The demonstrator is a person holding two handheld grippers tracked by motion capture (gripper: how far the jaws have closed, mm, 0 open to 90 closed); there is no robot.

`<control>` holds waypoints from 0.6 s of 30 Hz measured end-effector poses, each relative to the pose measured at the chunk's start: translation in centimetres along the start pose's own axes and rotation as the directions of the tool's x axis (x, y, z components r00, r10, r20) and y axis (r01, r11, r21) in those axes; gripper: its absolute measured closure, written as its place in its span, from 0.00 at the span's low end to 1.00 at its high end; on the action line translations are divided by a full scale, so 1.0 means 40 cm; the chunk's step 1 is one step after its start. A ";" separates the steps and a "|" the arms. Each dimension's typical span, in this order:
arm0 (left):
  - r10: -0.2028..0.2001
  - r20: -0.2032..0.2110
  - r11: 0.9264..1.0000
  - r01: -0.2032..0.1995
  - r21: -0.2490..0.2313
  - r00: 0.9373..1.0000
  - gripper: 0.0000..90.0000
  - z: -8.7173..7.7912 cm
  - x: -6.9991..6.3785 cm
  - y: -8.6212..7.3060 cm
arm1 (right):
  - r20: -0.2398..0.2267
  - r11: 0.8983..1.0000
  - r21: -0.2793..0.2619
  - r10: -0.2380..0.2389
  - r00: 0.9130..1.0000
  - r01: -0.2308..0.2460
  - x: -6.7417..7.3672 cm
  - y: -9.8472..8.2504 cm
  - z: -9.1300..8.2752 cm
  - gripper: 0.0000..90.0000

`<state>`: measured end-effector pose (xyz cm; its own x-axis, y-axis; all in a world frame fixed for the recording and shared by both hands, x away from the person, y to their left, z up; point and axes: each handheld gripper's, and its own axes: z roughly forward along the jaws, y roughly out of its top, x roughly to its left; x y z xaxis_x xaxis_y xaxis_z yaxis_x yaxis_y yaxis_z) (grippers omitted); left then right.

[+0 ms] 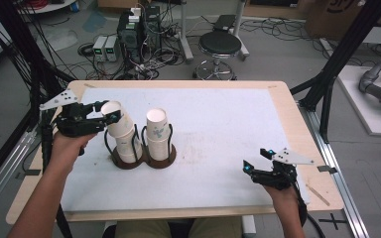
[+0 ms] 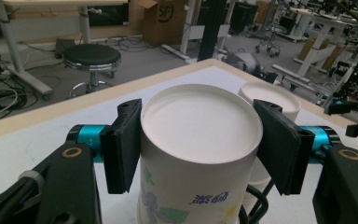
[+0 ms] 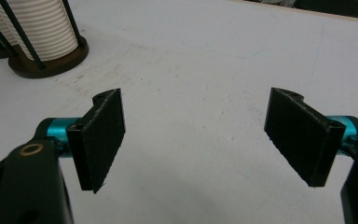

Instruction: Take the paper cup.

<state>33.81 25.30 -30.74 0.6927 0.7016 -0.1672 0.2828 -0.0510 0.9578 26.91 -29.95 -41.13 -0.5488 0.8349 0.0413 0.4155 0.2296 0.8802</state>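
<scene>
Two stacks of upside-down white paper cups stand in wire holders on round brown bases (image 1: 161,159) at the table's left middle. The top cup (image 1: 120,124) of the left stack (image 1: 129,148) is raised and tilted, and my left gripper (image 1: 110,112) is shut on it near its upturned bottom. In the left gripper view both pads (image 2: 123,144) press on the sides of the cup (image 2: 200,126), which bears a green and blue print. The right stack (image 1: 158,130) stands upright just beside it. My right gripper (image 1: 257,159) hovers open near the table's front right, nothing between its jaws (image 3: 200,135).
A white mat (image 1: 218,124) covers the wooden table, whose bare rim (image 1: 297,124) shows around it. A black stool (image 1: 220,47) and computer boxes with cables (image 1: 134,29) stand on the floor beyond the far edge. Black frame posts (image 1: 345,44) rise at both sides.
</scene>
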 end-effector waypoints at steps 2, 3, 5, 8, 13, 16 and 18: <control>0.000 0.001 1.000 0.000 -0.015 1.000 0.40 -0.008 0.002 0.016 | -0.002 1.000 -0.001 -0.002 1.000 0.002 0.000 0.001 0.001 0.23; -0.003 0.001 1.000 0.003 -0.021 1.000 0.40 -0.013 0.002 0.023 | -0.002 1.000 0.000 -0.003 1.000 0.003 0.000 0.001 0.001 0.23; -0.005 0.001 0.999 0.005 -0.036 1.000 0.40 -0.024 0.005 0.035 | -0.006 1.000 -0.003 -0.003 1.000 0.003 0.000 0.003 0.005 0.23; -0.014 0.006 0.999 0.015 -0.047 1.000 0.40 -0.037 0.008 0.046 | -0.010 1.000 -0.005 -0.005 1.000 0.005 0.003 0.008 0.010 0.23; -0.023 0.006 0.998 0.023 -0.054 1.000 0.40 -0.054 0.015 0.055 | -0.018 1.000 -0.003 -0.011 1.000 0.011 0.008 0.014 0.016 0.23; -0.032 0.009 0.998 0.032 -0.059 0.999 0.40 -0.064 0.019 0.058 | -0.015 1.000 -0.008 -0.009 1.000 0.009 0.010 0.016 0.015 0.23; -0.029 0.014 0.998 0.030 -0.062 0.999 0.40 -0.069 0.021 0.059 | -0.011 1.000 -0.012 -0.009 1.000 0.008 0.010 0.018 0.014 0.23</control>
<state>33.23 27.73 -27.98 0.6935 0.6927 -0.1983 0.2616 0.0143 0.9651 27.38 -29.15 -40.76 -0.5605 0.8272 0.0391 0.4019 0.2304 0.8862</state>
